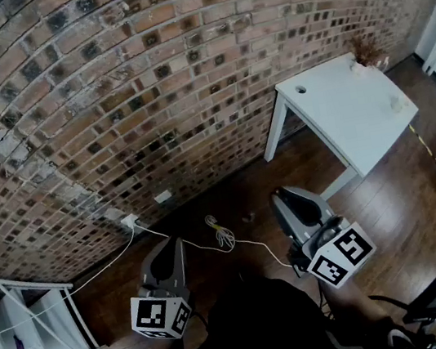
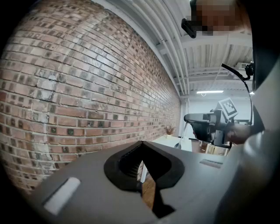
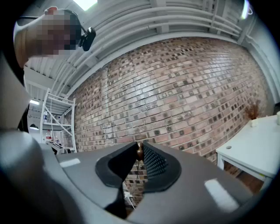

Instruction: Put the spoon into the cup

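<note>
My right gripper [image 1: 282, 194] is held level above the floor, pointing at the brick wall, and is shut on the spoon. The left gripper view shows the spoon [image 2: 181, 136] hanging bowl-down from those jaws. Only a small brown bit of the spoon [image 3: 139, 151] shows in the right gripper view, pinched at the jaw tips. My left gripper [image 1: 172, 245] is beside it to the left, its jaws meeting at the tips with nothing between them. A small white cup-like thing [image 1: 395, 104] stands on the white table [image 1: 349, 118] to the right, well away from both grippers.
The brick wall [image 1: 145, 82] fills the view ahead. A dried plant in a white vase [image 1: 363, 54] stands at the table's far corner. A white cable [image 1: 224, 235] lies on the dark wood floor below a wall socket [image 1: 130, 220]. A white shelf rack [image 1: 28, 325] is at the left.
</note>
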The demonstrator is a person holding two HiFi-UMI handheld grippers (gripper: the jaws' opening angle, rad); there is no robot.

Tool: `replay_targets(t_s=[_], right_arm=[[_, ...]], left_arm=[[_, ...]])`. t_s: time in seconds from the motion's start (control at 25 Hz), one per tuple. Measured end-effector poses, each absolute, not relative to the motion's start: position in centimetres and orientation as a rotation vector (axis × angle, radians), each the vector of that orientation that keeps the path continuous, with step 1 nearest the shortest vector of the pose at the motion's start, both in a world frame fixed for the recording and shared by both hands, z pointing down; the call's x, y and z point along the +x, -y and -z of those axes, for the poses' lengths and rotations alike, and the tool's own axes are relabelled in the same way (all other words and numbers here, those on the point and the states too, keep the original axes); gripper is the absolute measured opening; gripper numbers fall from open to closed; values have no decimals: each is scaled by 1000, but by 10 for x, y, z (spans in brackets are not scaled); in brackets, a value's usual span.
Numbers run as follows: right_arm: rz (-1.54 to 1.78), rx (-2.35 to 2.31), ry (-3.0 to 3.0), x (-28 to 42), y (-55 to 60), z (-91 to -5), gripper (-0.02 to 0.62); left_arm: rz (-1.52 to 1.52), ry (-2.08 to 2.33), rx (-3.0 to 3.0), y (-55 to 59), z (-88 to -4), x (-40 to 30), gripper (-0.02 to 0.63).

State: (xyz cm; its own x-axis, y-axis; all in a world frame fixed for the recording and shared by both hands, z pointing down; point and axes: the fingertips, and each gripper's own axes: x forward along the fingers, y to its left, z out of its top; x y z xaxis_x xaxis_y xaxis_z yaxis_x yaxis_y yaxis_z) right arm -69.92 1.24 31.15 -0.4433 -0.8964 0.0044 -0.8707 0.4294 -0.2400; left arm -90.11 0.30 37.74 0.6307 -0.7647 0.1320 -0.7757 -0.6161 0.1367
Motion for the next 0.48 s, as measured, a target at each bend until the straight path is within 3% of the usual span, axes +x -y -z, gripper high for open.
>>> replay_targets(t_s=[0.24, 0.48], right_arm=[[331, -1657, -2479, -671, -30, -319, 51], [287, -1718, -2372, -602, -55, -313, 51]], left_arm=[[-116, 1191, 2717, -3, -379, -870, -6], [-153, 1087, 2790, -8, -375, -796, -6]])
